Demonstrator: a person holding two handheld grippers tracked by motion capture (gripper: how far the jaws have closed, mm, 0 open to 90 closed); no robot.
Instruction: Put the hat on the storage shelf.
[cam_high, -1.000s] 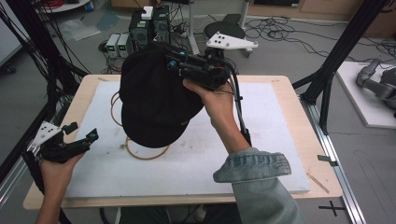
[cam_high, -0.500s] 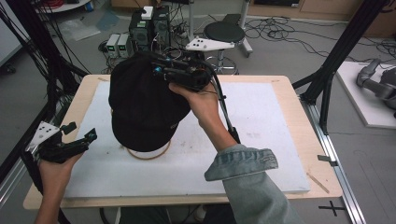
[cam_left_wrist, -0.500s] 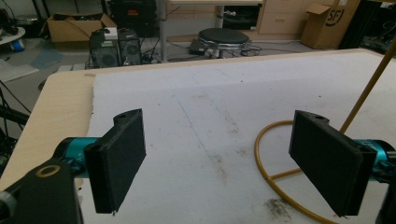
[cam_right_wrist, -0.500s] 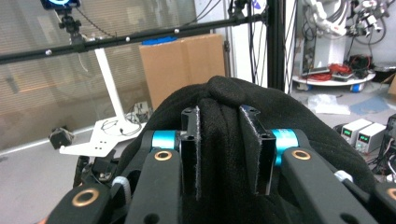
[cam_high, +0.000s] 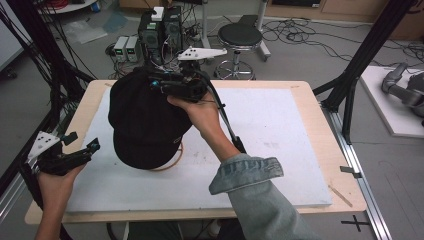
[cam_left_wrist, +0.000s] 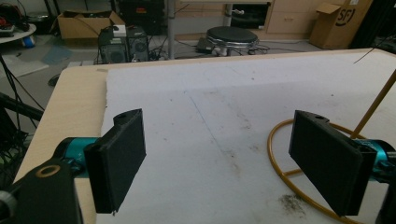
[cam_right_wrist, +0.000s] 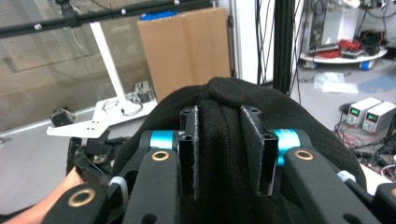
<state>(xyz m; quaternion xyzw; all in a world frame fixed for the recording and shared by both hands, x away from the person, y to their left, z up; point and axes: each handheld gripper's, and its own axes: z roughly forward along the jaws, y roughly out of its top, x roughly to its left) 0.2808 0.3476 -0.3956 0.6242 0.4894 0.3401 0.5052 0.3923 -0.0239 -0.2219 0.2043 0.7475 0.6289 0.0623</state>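
Above the far-left part of the white foam-topped table (cam_high: 260, 125): black fabric cap (cam_high: 142, 122) pinched at its crown by right gripper (cam_right_wrist: 227, 154), carried further left and away than a second ago, clear of yellow wire ring stand (cam_left_wrist: 285, 172); left gripper (cam_left_wrist: 224, 158) spread, empty, near table's left edge.

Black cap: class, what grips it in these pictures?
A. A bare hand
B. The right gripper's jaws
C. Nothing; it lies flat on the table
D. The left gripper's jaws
B. The right gripper has its jaws pinched on a fold of the cap; the left gripper stands open, apart from it.
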